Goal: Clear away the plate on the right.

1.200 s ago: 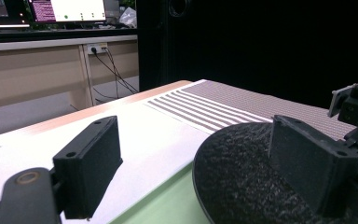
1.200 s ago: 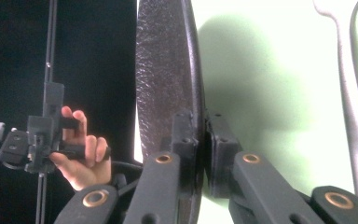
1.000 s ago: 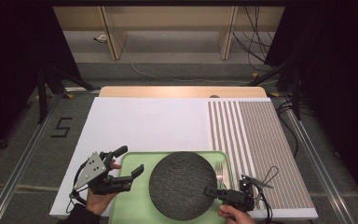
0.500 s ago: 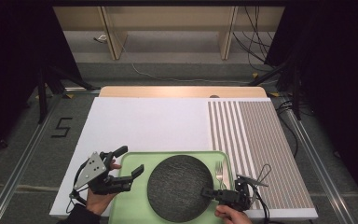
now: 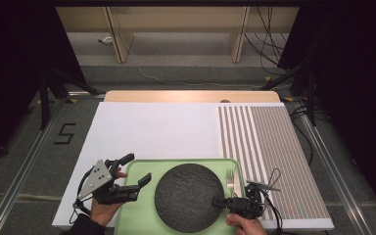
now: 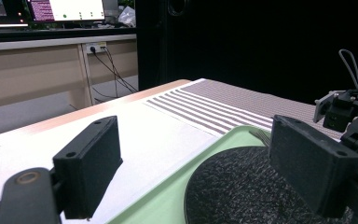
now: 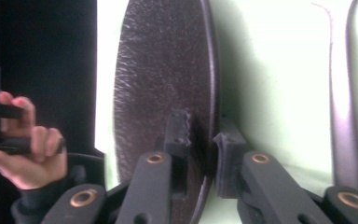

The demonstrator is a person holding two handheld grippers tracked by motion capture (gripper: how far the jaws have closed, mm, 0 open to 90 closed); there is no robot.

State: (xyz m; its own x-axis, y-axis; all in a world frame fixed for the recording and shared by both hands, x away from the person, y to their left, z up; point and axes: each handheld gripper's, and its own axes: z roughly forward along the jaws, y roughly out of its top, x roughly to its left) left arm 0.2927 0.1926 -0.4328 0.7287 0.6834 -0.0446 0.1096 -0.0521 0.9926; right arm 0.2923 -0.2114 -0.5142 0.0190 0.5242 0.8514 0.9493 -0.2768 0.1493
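Observation:
A round dark textured plate (image 5: 189, 197) lies on a pale green tray (image 5: 142, 215) at the table's near edge. A fork (image 5: 231, 180) rests on the tray just right of the plate. My right gripper (image 5: 216, 200) reaches the plate's right rim from the right. In the right gripper view the rim (image 7: 209, 70) runs between the jaws of that gripper (image 7: 203, 144). They have just been opening and now sit slightly apart from it. My left gripper (image 5: 137, 169) hovers open over the tray's left edge with nothing between its jaws (image 6: 200, 168). It faces the plate (image 6: 242, 186).
The tray sits on a white mat (image 5: 152, 127), with a brown-and-white striped mat (image 5: 269, 142) to its right. A wooden strip (image 5: 191, 96) borders the far side. Cables (image 5: 274, 181) trail by the right gripper. A "5" (image 5: 64, 133) is marked on the floor at left.
The right gripper has shifted slightly left along the plate's rim, and the plate has settled a little toward the near edge. The left gripper has not moved.

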